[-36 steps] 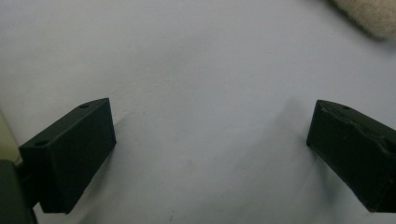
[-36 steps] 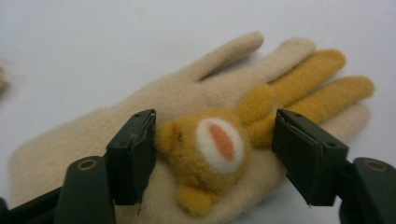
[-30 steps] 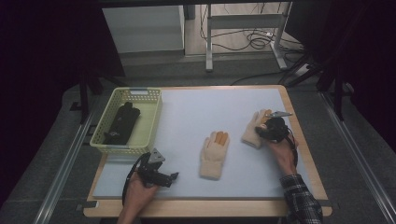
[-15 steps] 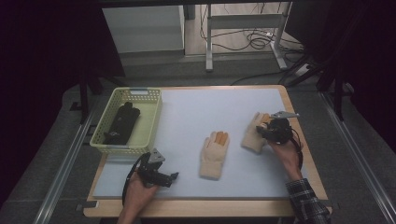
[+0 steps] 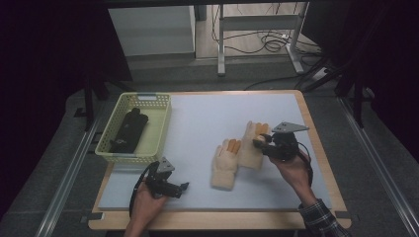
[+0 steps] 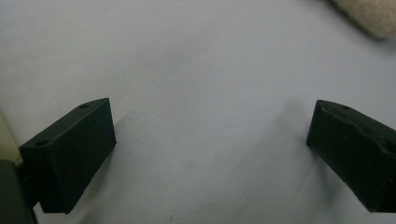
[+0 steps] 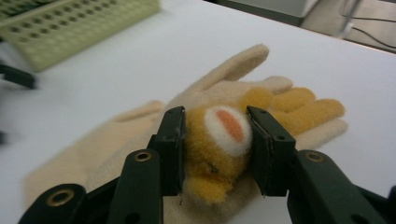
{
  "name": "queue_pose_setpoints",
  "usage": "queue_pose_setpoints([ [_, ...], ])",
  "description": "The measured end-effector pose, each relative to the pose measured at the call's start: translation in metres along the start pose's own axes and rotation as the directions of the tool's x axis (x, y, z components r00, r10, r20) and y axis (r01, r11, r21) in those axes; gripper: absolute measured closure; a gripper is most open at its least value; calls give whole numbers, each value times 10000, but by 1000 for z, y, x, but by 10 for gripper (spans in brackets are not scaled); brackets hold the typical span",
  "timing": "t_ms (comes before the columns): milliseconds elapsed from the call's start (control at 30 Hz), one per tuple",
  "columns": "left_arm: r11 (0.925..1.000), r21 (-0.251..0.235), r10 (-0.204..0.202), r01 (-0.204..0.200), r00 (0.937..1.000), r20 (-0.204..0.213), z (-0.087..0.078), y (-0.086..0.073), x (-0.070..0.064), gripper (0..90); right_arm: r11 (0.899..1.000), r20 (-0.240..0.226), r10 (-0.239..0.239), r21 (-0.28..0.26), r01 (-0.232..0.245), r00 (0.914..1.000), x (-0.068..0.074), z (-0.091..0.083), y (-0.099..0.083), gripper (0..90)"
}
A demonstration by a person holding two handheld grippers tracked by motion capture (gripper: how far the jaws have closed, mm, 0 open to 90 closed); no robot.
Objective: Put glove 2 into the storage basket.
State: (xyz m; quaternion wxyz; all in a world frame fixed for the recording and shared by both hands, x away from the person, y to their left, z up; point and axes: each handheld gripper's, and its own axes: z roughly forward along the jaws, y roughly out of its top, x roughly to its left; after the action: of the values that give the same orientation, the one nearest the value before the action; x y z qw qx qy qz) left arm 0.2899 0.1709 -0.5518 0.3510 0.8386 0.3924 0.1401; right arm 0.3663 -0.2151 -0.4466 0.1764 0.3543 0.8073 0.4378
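Note:
Two cream gloves with orange fingertips lie side by side on the pale mat. My right gripper [image 5: 258,143] is shut on the right glove [image 5: 249,148], and the right gripper view shows my right gripper [image 7: 215,140] pinching a fuzzy orange-and-white part of that glove [image 7: 224,133]. The left glove [image 5: 225,163] lies flat just beyond it, touching or nearly so. Near the front edge, my left gripper [image 5: 181,189] rests low over bare mat. The left gripper view shows the left gripper [image 6: 210,154] open wide with nothing between the jaws, and a cream glove edge [image 6: 369,18] at the top right.
A pale green basket [image 5: 160,131] stands at the table's left and holds a black object [image 5: 129,129]. Bare mat [image 5: 222,113] lies behind the gloves. The wooden table edge [image 5: 316,143] runs close to the right of my right hand.
My right gripper has dragged the right glove leftward, up against the left glove. The left gripper has stayed put.

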Motion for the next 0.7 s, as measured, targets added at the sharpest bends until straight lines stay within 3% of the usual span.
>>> queue_pose_setpoints([
  [133,10000,21,47,-47,10000,-9,0,0,0,15,10000,-741,-72,-28,70,9972,28,9,4,585],
  [167,10000,21,47,-47,10000,-9,0,0,0,15,10000,-741,-72,-28,70,9972,28,9,4,585],
  [333,10000,4,34,-34,10000,-10,0,0,0,15,9998,-1223,-130,124,147,9924,55,26,4,583],
  [467,10000,2,36,-36,10000,-8,0,0,0,15,9996,-1146,-164,210,189,9933,69,40,-1,581],
  [533,10000,1,26,-26,10000,-10,0,0,0,15,9989,-803,-332,306,357,9962,75,50,-9,575],
  [700,10000,19,30,-30,10000,5,0,0,0,15,9958,-449,-551,703,581,9975,79,60,-28,543],
])
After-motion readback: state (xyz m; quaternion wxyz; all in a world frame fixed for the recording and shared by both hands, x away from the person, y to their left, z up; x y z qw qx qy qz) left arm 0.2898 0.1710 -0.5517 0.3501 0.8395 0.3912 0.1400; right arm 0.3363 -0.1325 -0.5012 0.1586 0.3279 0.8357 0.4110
